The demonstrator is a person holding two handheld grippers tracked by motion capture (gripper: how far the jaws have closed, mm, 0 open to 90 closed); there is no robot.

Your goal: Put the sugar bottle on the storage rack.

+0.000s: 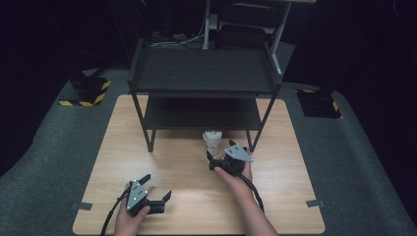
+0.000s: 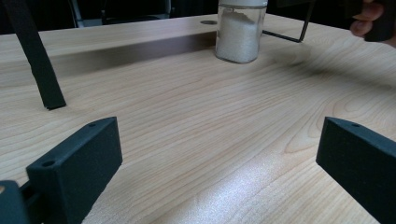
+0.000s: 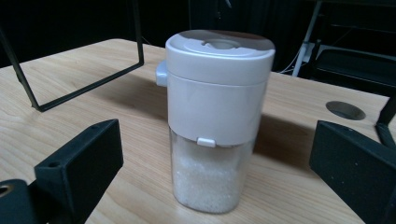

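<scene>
The right gripper (image 1: 220, 158) is lining up on the shaker (image 3: 215, 116) standing upright on the table (image 1: 187, 167) by the shelf rack (image 1: 204, 78) – jaws spread wide, clear of its sides. I'd centre on the white cap and squeeze level. The left gripper (image 1: 156, 188) is sitting released – nothing in it.

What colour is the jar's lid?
White, on the jar of white grains; the right gripper view shows it best.

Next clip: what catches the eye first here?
A white-lidded shaker of white grains stands upright on the table by the black shelf. The right hand-held gripper has open jaws on either side of it, not touching. The left hand-held gripper waits open near the front edge.
</scene>
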